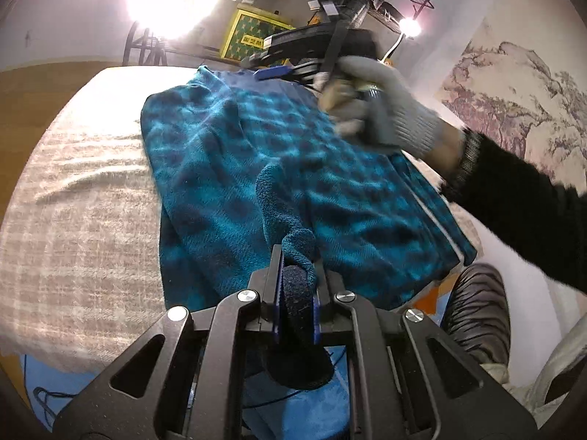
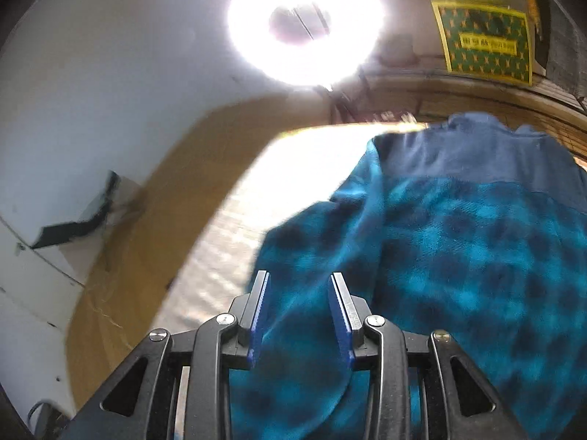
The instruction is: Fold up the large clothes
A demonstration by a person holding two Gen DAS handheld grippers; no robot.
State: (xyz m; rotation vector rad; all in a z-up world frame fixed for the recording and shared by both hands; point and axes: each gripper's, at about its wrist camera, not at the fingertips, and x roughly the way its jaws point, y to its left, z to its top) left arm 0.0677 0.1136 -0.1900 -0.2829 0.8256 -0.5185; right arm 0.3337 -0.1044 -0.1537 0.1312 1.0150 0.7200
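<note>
A bed [image 1: 73, 190] with a pale checked cover fills the room's middle. Spread on it lies a teal checked fleece jacket [image 1: 256, 154], its plain navy yoke at twelve o'clock. At the jacket's six o'clock edge the left tongs [image 1: 298, 275] are clamped on a dark cuff [image 1: 299, 293]. The right tongs [image 2: 299, 311], in a gloved hand [image 1: 385, 110], stand apart over the fleece, gripping nothing.
</note>
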